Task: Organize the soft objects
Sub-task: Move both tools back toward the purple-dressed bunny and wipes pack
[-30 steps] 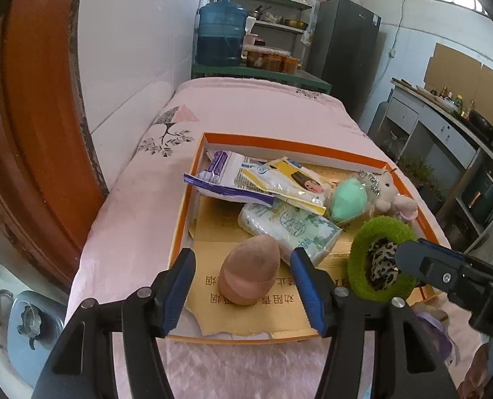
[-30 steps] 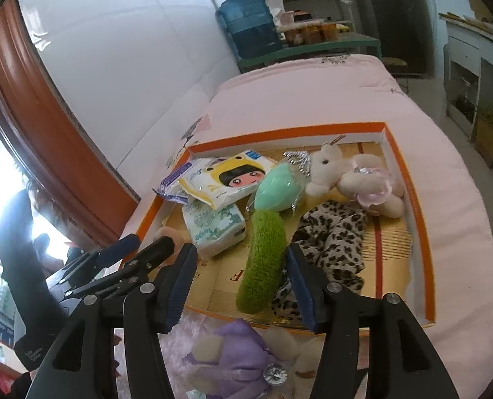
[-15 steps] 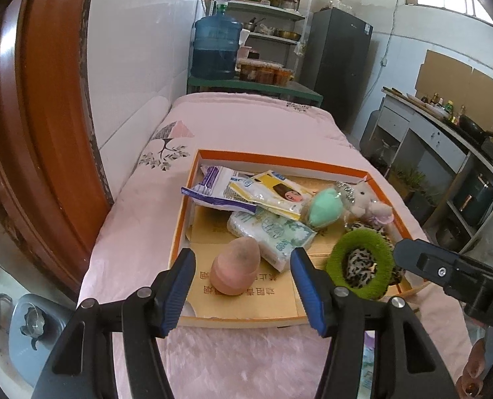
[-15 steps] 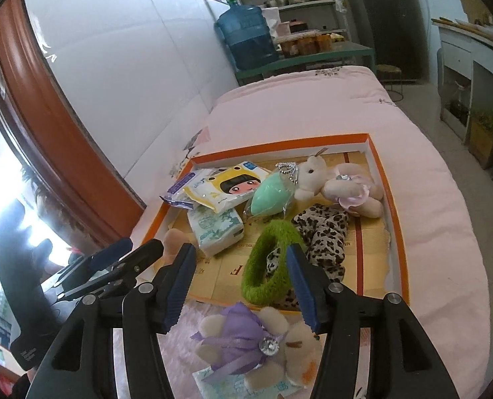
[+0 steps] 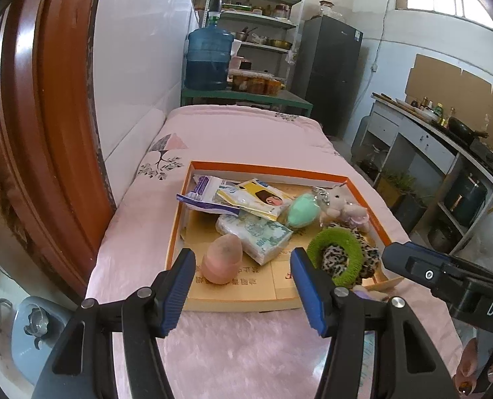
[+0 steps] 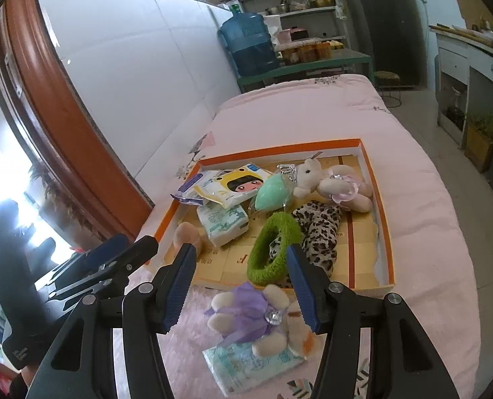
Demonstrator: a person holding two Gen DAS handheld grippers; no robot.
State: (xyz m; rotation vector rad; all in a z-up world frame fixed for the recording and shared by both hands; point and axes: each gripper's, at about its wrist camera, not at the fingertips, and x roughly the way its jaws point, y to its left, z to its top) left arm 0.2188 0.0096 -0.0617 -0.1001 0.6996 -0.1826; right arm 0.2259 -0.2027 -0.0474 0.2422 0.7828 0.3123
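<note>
- My grippers, left (image 5: 241,287) and right (image 6: 241,287), have pulled back from the tray (image 6: 387,232), both spread apart, empty.
- Scrunchie (image 6: 273,249) now lies in the tray; the bear (image 6: 256,316) outside is next.

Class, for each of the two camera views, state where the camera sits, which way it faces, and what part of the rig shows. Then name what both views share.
Left wrist: sits on the left gripper, faces along the bed at the orange tray; both fingers and the right gripper show.
Right wrist: sits on the right gripper, faces the tray from nearer its right; the left gripper shows.
Shared: tray, green ring, pink sponge.
</note>
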